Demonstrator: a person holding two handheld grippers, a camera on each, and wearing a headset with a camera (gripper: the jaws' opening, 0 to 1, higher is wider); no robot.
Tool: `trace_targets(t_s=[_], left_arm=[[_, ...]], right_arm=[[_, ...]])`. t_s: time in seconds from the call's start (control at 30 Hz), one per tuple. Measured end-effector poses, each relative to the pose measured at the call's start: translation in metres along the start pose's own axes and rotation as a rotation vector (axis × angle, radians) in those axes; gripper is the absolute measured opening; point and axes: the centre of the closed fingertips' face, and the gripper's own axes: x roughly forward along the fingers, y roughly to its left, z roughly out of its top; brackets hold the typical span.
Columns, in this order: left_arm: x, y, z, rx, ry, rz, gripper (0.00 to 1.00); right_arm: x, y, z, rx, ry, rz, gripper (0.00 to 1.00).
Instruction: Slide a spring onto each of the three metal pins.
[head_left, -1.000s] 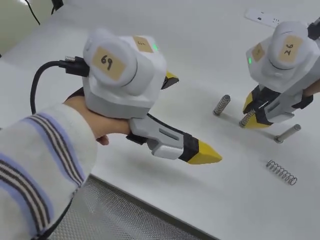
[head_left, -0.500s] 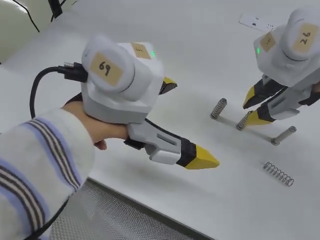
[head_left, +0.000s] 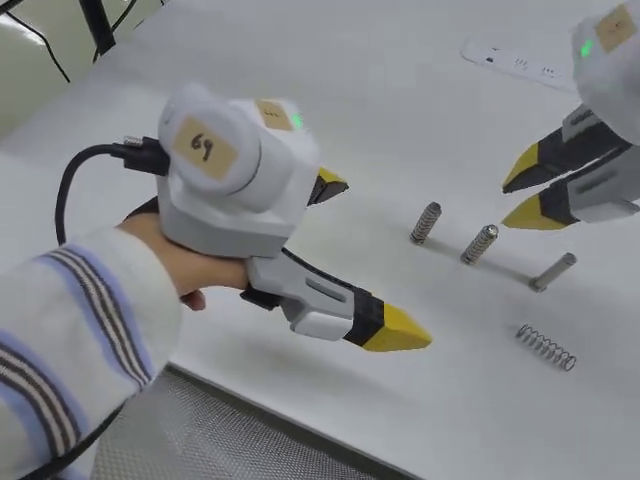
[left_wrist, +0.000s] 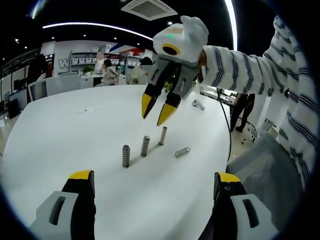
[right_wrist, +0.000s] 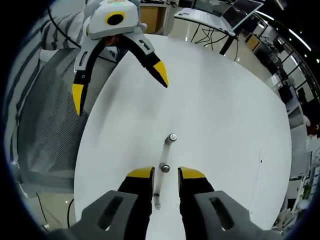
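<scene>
The right tool (head_left: 520, 200) is held ajar, empty, above the bare pin (head_left: 552, 272), whose spring (head_left: 545, 347) lies loose. The left tool (head_left: 372, 260) is held wide open, aside for clearance.

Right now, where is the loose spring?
The loose spring lies flat on the table, lower right in the head view, just nearer the person than the bare pin that ends the row of three.

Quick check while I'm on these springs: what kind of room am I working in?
Probably an open-plan office or lab rather than a factory floor: a large white table, shelves and desks behind it under a ceiling light strip, and a mesh chair at the table's edge.
</scene>
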Motion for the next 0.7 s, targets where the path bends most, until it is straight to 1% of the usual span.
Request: trace_targets(t_s=[0.1,0.27,0.37,0.43,0.5,0.7], left_arm=[[-0.002,0.001,0.001,-0.001,-0.001,0.000,0.97],[-0.004,0.001,0.003,0.007,-0.004,0.000,0.97],[-0.004,0.000,0.002,0.007,-0.003,-0.005,0.97],[-0.005,0.000,0.002,0.007,-0.002,-0.008,0.96],[-0.005,-0.002,0.002,0.006,-0.002,-0.013,0.96],[-0.008,-0.005,0.001,-0.004,-0.005,-0.021,0.96]], right_arm=[[-0.008,0.005,-0.008,0.043,-0.002,-0.026,0.17],[-0.017,0.014,-0.020,0.097,-0.009,-0.060,0.17],[-0.024,0.019,-0.023,0.134,-0.029,-0.075,0.17],[-0.028,0.020,-0.024,0.158,-0.046,-0.088,0.17],[-0.034,0.020,-0.024,0.202,-0.081,-0.118,0.17],[-0.046,0.028,-0.019,0.303,-0.191,-0.145,0.18]])
